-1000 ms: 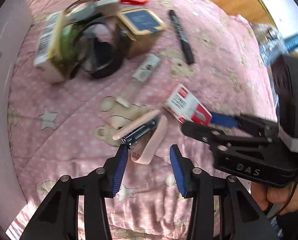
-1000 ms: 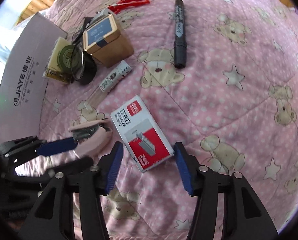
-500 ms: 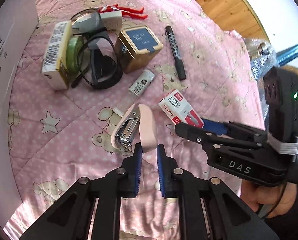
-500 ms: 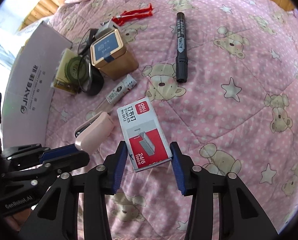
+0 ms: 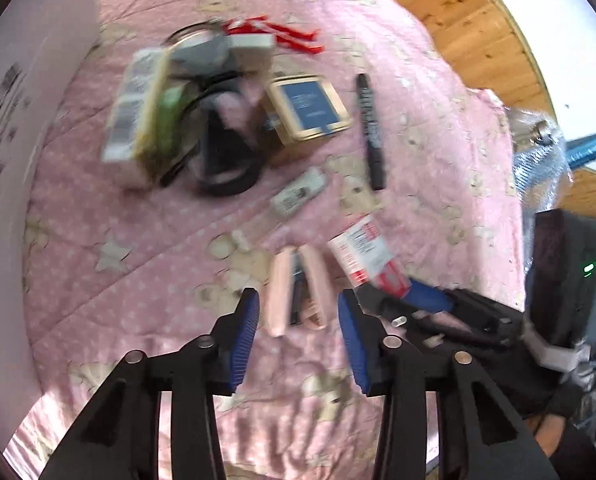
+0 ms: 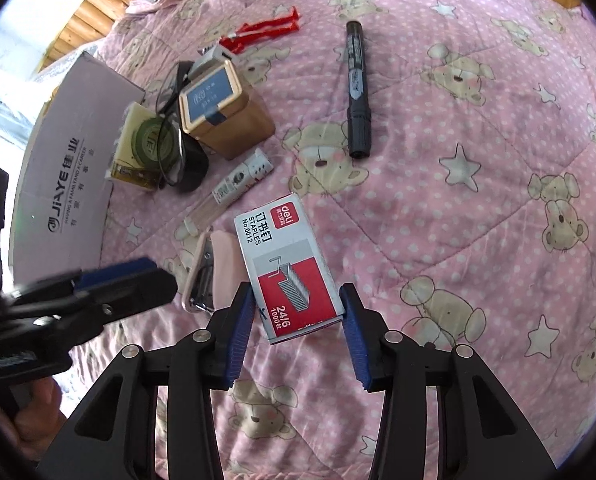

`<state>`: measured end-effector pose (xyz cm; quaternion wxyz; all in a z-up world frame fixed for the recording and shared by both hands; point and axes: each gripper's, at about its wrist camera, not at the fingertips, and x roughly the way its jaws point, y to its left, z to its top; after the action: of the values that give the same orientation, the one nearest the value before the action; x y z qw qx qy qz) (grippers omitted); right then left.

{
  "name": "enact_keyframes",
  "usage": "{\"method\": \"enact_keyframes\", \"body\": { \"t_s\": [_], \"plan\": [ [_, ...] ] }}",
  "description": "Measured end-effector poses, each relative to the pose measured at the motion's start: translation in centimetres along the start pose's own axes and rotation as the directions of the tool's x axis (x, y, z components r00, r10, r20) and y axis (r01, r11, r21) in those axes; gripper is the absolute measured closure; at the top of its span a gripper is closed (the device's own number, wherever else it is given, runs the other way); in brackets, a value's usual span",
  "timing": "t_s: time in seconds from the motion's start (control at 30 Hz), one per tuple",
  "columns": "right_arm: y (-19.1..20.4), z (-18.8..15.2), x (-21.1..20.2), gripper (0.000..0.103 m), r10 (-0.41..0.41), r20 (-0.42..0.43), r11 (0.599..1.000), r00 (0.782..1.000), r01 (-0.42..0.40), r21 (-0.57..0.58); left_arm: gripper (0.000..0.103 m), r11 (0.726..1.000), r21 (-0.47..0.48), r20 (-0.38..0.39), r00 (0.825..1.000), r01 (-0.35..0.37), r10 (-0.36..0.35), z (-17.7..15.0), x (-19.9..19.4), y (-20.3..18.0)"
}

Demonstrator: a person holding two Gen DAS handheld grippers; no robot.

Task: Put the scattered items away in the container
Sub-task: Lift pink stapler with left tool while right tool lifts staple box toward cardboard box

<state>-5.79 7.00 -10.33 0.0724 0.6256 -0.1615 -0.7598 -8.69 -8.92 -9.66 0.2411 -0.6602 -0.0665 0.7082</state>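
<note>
The right gripper (image 6: 298, 320) pinches the staple box (image 6: 288, 264) between both pads, tilted above the pink quilt (image 6: 478, 220). The left gripper (image 5: 298, 332) stands spread, with the pink stapler (image 5: 298, 288) lying on the quilt between its fingertips, untouched. The cardboard container (image 6: 66, 184) sits at the left, beyond the remaining scattered items.

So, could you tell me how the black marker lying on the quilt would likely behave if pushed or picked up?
The black marker looks round-bodied, so a sideways push would probably roll it, though the soft pink quilt may damp that. It appears rigid and slim, likely light. Its smooth barrel could slip between the fingers unless gripped across the middle.
</note>
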Motion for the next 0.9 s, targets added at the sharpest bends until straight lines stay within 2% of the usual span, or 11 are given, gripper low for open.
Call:
{"method": "enact_keyframes", "body": {
  "t_s": [0.07,0.13,0.2,0.27,0.33,0.5,0.57,0.67,0.77,0.83,0.9],
  "plan": [
    [-0.1,0.0,0.3,0.057,0.004,-0.006,1.0,1.0,-0.004,0.014,0.06,0.997,0.044,-0.007,0.997,-0.071,0.071,0.3,0.8,-0.7],
    [-0.2,0.1,0.4,0.057,0.011,-0.005,0.999,1.0,-0.01,0.034,0.06,0.997,0.009,-0.068,0.995,-0.077,0.078,0.3,2.4,0.8],
    [-0.8,-0.2,-0.1,0.057,0.014,-0.002,0.999,1.0,-0.014,0.042,0.051,0.996,-0.016,-0.063,0.994,-0.087,0.085,-0.2,2.6,2.4],
    [-1.1,-0.4,-0.2,0.057,0.022,-0.004,0.999,1.0,-0.021,0.047,0.052,0.993,-0.048,-0.054,0.993,-0.107,0.105,-0.2,2.0,3.4],
    [-0.9,-0.4,0.1,0.057,0.031,-0.009,0.998,0.999,-0.031,0.048,0.058,0.98,-0.064,-0.056,0.981,-0.189,0.186,-0.1,1.6,4.5],
    [0.2,-0.2,0.8,0.057,0.044,-0.021,0.999,0.999,-0.044,0.03,0.058,0.981,-0.175,-0.019,0.996,-0.086,0.084,0.4,-0.5,5.9],
    [0.5,-0.2,1.0,0.057,0.046,-0.023,0.999,0.999,-0.046,0.026,0.057,0.986,-0.148,0.012,0.996,-0.08,0.083,0.7,-1.5,4.7],
    [0.2,-0.4,0.8,0.057,0.044,-0.018,0.998,0.999,-0.044,0.036,0.044,0.998,-0.026,0.039,0.998,-0.058,0.059,1.4,-2.0,1.4],
    [-0.1,-0.4,0.4,0.057,0.034,-0.012,0.998,0.999,-0.033,0.052,0.042,0.986,0.091,0.005,0.99,-0.143,0.143,1.6,0.4,-0.7],
    [-0.2,-0.4,0.2,0.057,0.032,-0.008,0.998,0.999,-0.031,0.052,0.068,0.982,0.082,-0.035,0.984,-0.172,0.175,1.8,2.6,-0.2],
    [-0.2,-0.5,-0.1,0.057,0.029,-0.005,0.998,1.0,-0.029,0.051,0.076,0.984,0.071,-0.026,0.986,-0.165,0.167,2.1,2.8,0.1]
  ]
}}
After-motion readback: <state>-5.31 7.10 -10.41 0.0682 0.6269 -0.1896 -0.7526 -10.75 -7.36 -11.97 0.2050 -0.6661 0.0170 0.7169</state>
